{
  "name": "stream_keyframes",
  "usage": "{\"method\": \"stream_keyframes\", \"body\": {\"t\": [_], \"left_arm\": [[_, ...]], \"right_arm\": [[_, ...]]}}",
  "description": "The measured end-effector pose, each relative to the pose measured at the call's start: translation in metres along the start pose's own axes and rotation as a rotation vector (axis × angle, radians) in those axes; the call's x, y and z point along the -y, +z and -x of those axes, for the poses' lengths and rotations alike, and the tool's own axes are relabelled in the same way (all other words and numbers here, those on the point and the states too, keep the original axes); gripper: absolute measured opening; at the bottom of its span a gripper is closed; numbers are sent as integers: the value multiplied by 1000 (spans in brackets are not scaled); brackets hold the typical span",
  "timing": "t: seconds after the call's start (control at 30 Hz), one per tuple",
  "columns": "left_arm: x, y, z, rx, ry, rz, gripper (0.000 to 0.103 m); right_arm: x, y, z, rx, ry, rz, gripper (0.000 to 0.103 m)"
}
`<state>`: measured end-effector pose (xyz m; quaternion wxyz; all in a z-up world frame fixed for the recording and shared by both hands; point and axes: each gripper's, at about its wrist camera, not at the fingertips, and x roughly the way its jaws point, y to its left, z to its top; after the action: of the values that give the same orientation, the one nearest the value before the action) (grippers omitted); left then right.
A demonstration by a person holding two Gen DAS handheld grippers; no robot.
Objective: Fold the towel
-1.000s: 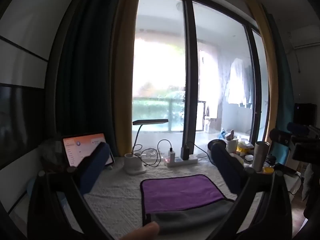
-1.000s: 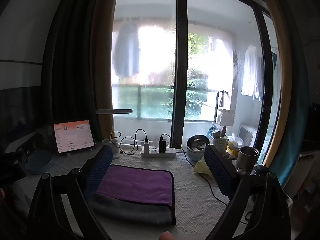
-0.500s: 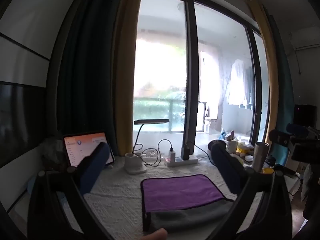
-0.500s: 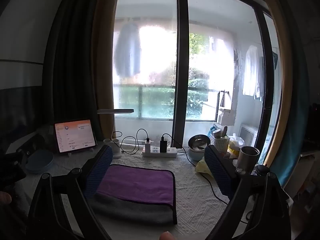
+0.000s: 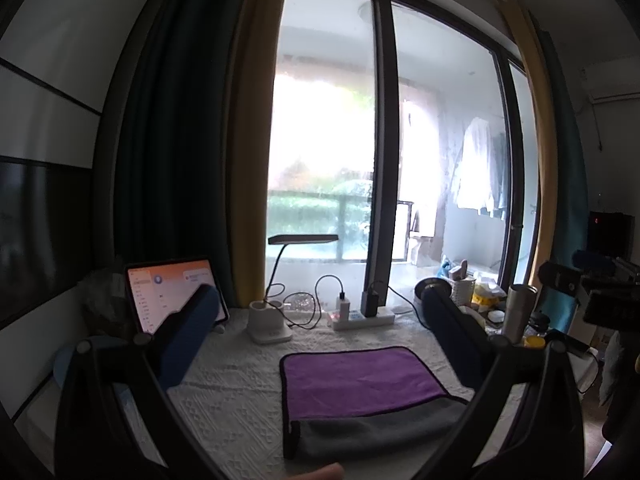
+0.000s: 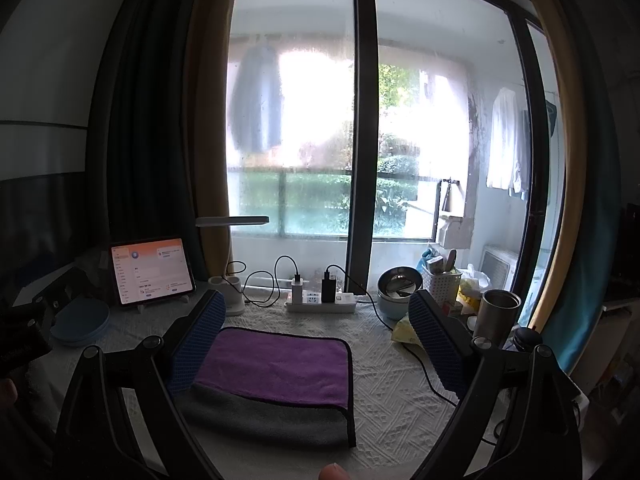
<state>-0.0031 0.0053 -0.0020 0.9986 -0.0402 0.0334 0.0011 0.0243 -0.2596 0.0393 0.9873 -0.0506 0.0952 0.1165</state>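
Observation:
A towel (image 5: 356,380), purple on top with a grey near strip and a dark hem, lies folded flat on the white quilted table cover (image 5: 228,392). In the right wrist view the towel (image 6: 276,368) lies low and left of centre. My left gripper (image 5: 320,320) is open and empty, held above and behind the towel's near edge. My right gripper (image 6: 316,328) is open and empty too, its left finger (image 6: 198,340) overlapping the towel's left side in the view. Neither touches the towel.
At the back stand a lit tablet (image 6: 152,270), a desk lamp (image 5: 272,320), a power strip with chargers (image 6: 320,300), a metal bowl (image 6: 398,284), a basket (image 6: 442,284) and a steel cup (image 6: 498,312). A blue plate (image 6: 80,320) lies at left. A cable (image 6: 424,364) runs right of the towel.
Both views have shifted very slightly; the towel sits a little lower in each view. The towel has not moved and both grippers stay open.

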Motion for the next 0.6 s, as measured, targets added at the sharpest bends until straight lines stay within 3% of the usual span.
{"method": "stream_keyframes", "body": {"t": [0.6], "left_arm": [[-1,-1,-1,-5,-12,9,102]], "right_arm": [[0,-1,1,-1,2,-1,95]]}}
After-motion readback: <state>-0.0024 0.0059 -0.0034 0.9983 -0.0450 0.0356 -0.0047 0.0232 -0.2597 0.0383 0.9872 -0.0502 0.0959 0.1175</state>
